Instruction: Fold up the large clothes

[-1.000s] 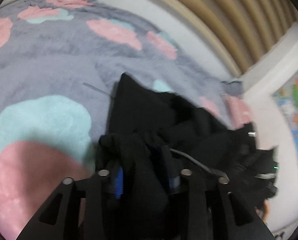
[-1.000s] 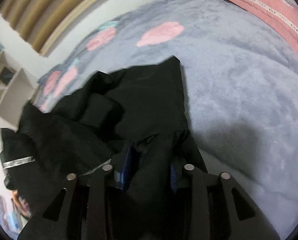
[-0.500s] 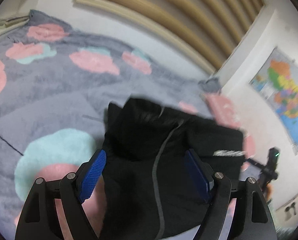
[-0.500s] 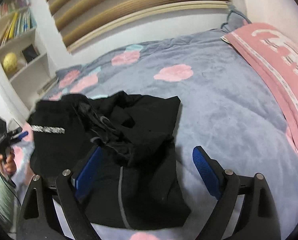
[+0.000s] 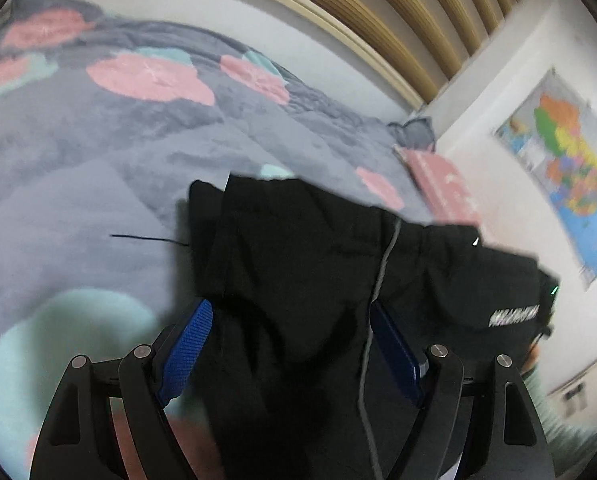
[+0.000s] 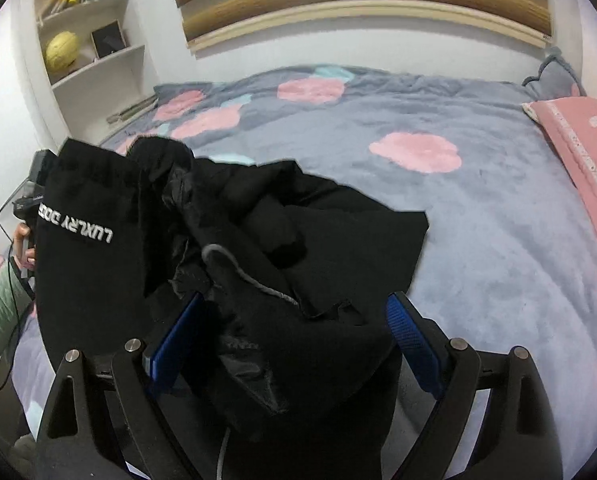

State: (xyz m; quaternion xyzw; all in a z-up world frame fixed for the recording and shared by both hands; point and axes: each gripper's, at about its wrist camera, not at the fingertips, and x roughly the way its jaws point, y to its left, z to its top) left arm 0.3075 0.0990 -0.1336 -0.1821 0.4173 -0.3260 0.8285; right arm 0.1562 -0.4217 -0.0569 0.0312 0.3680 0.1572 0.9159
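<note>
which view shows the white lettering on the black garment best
The right wrist view: the white lettering on the black garment is sharp there, though upside down. In the left wrist view the lettering is a small blurred strip at the garment's far right edge.

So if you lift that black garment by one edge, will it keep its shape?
Probably not. The black fabric garment with white lettering lies crumpled in soft folds on the grey fleece blanket, so it likely droops. Its grey drawcord would probably dangle. The bunched layers suggest some weight, though that is uncertain.
</note>
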